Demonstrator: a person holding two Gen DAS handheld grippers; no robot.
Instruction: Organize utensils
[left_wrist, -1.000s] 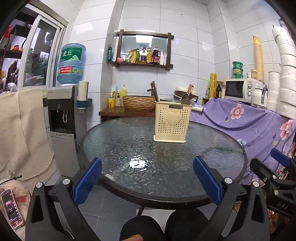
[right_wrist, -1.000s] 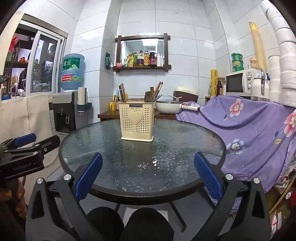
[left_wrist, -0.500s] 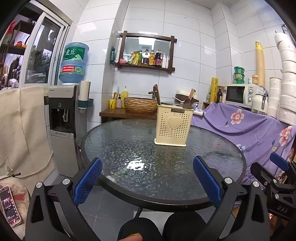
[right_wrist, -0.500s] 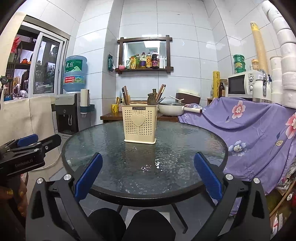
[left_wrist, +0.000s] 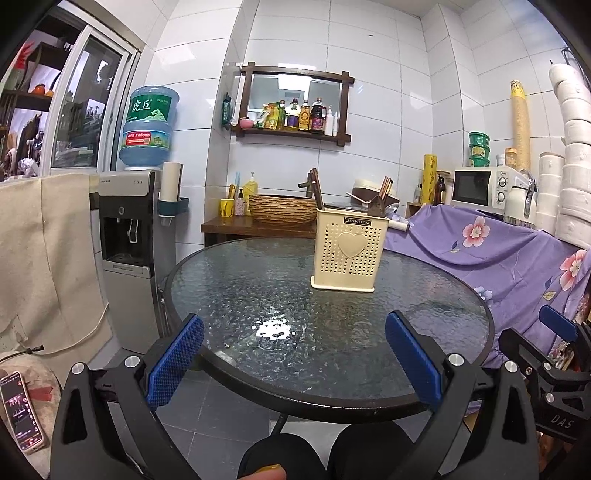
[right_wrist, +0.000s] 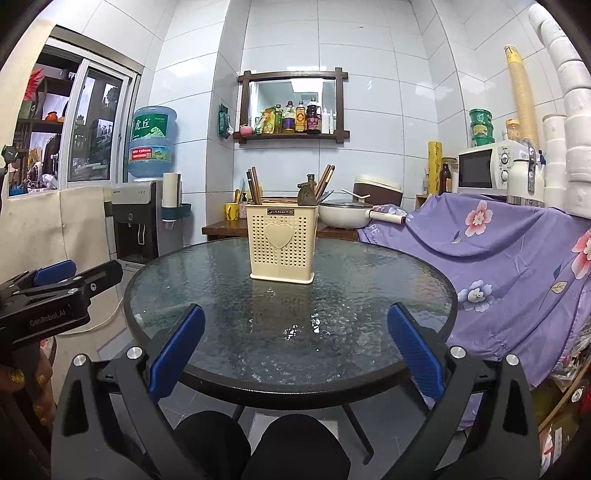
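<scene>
Both grippers hang empty at the near edge of the round glass counter (right_wrist: 288, 332), the left gripper (left_wrist: 295, 354) and right gripper (right_wrist: 295, 350) each with jaws spread wide. The cream utensil holder (right_wrist: 282, 243) stands upright past the counter's middle, chopsticks (right_wrist: 254, 184) and what looks like a dark handle poking out. A good approach likely comes from above, pinching one utensil without tipping the holder.

"JIANHAO" on utensil holder (right_wrist: 282, 243)

Cream holder (right_wrist: 282, 243), purple floral cloth (right_wrist: 517, 251)
</scene>
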